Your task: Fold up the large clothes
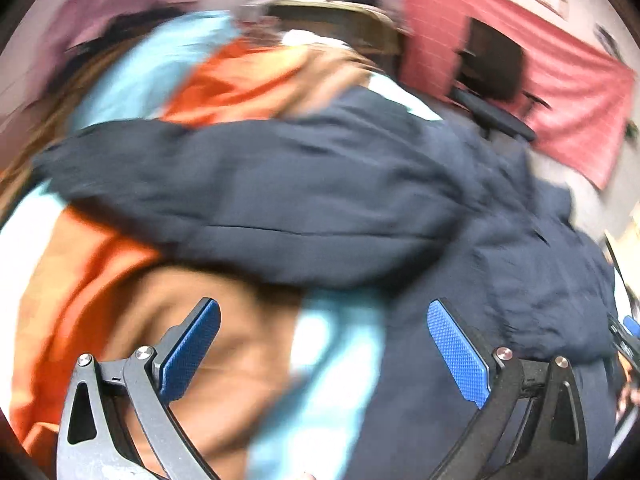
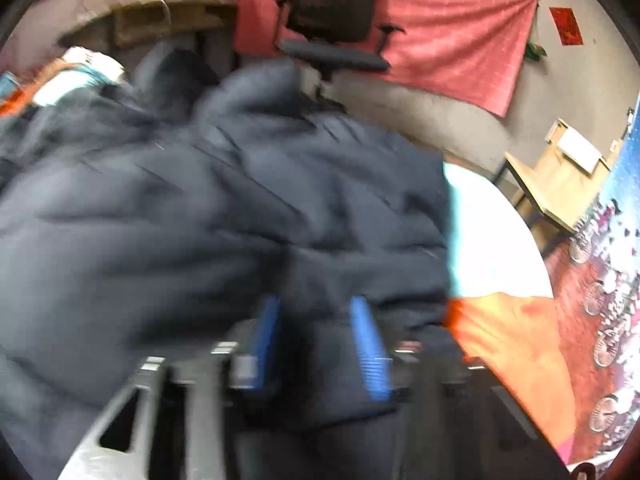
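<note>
A dark navy quilted puffer jacket (image 1: 304, 200) lies heaped on a bench draped in a cloth of orange, pale blue and white patches (image 1: 100, 280). In the left wrist view one padded sleeve runs across the cloth, and the body of the jacket bulks up to the right.

The left claw (image 1: 324, 344) is spread wide over the cloth and the jacket's edge, its blue pads (image 1: 192, 352) gripping nothing.

The right claw (image 2: 316, 340) stands part open right at the jacket (image 2: 224, 216); dark fabric shows between its blue pads (image 2: 366, 344), but heavy blur hides whether they press on it, so it looks released rather than clenched.

Behind stand a black office chair (image 2: 332, 12), a red wall hanging (image 2: 452, 28) and a wooden side table (image 2: 560, 188). No containers can be made out.
</note>
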Tool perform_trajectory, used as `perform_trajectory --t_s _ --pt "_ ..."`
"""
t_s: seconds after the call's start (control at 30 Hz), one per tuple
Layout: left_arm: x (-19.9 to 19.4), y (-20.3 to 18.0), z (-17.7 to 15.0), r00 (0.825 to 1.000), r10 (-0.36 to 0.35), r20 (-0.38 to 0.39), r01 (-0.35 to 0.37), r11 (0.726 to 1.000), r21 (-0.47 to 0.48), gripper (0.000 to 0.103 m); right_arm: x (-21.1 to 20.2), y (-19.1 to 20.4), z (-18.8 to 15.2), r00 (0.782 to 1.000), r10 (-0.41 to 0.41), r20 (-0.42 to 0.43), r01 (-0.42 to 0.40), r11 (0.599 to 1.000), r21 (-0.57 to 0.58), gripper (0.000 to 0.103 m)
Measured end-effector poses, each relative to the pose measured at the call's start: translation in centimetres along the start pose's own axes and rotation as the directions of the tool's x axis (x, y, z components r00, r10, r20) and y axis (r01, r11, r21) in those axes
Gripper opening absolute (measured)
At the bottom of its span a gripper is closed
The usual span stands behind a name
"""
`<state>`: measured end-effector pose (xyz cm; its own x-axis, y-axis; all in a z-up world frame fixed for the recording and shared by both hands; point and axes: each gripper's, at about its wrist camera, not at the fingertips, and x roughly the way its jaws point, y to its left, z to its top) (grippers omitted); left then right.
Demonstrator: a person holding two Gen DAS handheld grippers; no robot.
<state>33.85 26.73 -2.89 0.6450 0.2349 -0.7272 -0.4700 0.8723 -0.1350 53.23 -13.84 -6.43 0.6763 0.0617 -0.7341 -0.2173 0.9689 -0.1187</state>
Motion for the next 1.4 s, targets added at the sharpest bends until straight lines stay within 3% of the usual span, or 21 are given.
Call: perform_trajectory --t_s 0.03,0.13,0.33,0.5,0.57,0.63,0.73,0.83,0.93,1.1,1.3,1.33,1.37,1.4 --pt "-0.4 1.9 0.2 1.0 0.024 0.007 -0.023 0.999 -0.043 0.102 -1.3 1.2 0.3 0.999 0.011 0.038 -0.011 1.0 -0.006 0.074" --pt "-1.3 5.9 0.7 0.998 0.067 0.021 -0.064 0.991 -0.12 0.102 -4.1 5.8 1.6 0.988 0.115 0.105 -0.108 0.991 -0.074 0.079" --pt "-3.1 12.5 2.4 0.983 0.173 0.068 -0.156 0.967 -0.204 0.102 -7.5 16.0 2.7 0.943 0.307 0.126 -0.27 0.93 -0.248 0.084" --pt "-2.8 14.4 4.4 0.974 0.214 0.078 -0.19 0.952 -0.24 0.102 -6.6 22.6 3.4 0.93 0.356 0.089 -0.32 0.905 -0.28 0.084" --pt "-2.5 13.7 5.0 0.969 0.229 0.096 -0.204 0.955 -0.216 0.102 -5.9 24.4 3.7 0.94 0.33 0.091 -0.292 0.911 -0.292 0.084" --pt "-1.4 13.4 5.6 0.961 0.258 0.101 -0.235 0.951 -0.2 0.102 -4.7 25.1 4.1 0.958 0.272 0.094 -0.233 0.925 -0.301 0.084" --pt "-0.8 12.8 6.1 0.934 0.315 0.168 -0.29 0.944 -0.155 0.102 -3.1 25.1 4.4 0.973 0.213 0.087 -0.18 0.941 -0.287 0.084" --pt "-0.1 12.2 6.5 0.906 0.378 0.189 -0.36 0.925 -0.123 0.102 -1.4 24.4 3.9 0.972 0.229 0.051 -0.209 0.946 -0.247 0.086" --pt "1.4 11.7 6.5 0.89 0.427 0.16 -0.417 0.904 -0.093 0.102 -0.8 24.1 3.2 0.964 0.257 0.071 -0.234 0.944 -0.233 0.094" --pt "3.4 11.9 6.6 0.908 0.408 0.096 -0.398 0.911 -0.105 0.102 -0.5 24.6 2.4 0.963 0.257 0.086 -0.228 0.94 -0.253 0.103" --pt "3.5 11.9 7.1 0.924 0.37 0.103 -0.355 0.925 -0.133 0.101 -0.4 24.6 2.2 0.961 0.264 0.087 -0.234 0.938 -0.256 0.103" --pt "3.1 12.0 7.2 0.925 0.361 0.122 -0.343 0.928 -0.147 0.093 -0.3 24.6 2.2 0.96 0.266 0.087 -0.237 0.938 -0.254 0.103" --pt "2.7 12.0 7.2 0.925 0.354 0.136 -0.333 0.93 -0.155 0.073 -0.3 24.6 2.2 0.96 0.267 0.088 -0.237 0.938 -0.254 0.103" --pt "2.4 12.2 7.3 0.928 0.339 0.154 -0.313 0.934 -0.171 0.059 -0.3 24.6 2.1 0.96 0.266 0.088 -0.237 0.938 -0.254 0.103"
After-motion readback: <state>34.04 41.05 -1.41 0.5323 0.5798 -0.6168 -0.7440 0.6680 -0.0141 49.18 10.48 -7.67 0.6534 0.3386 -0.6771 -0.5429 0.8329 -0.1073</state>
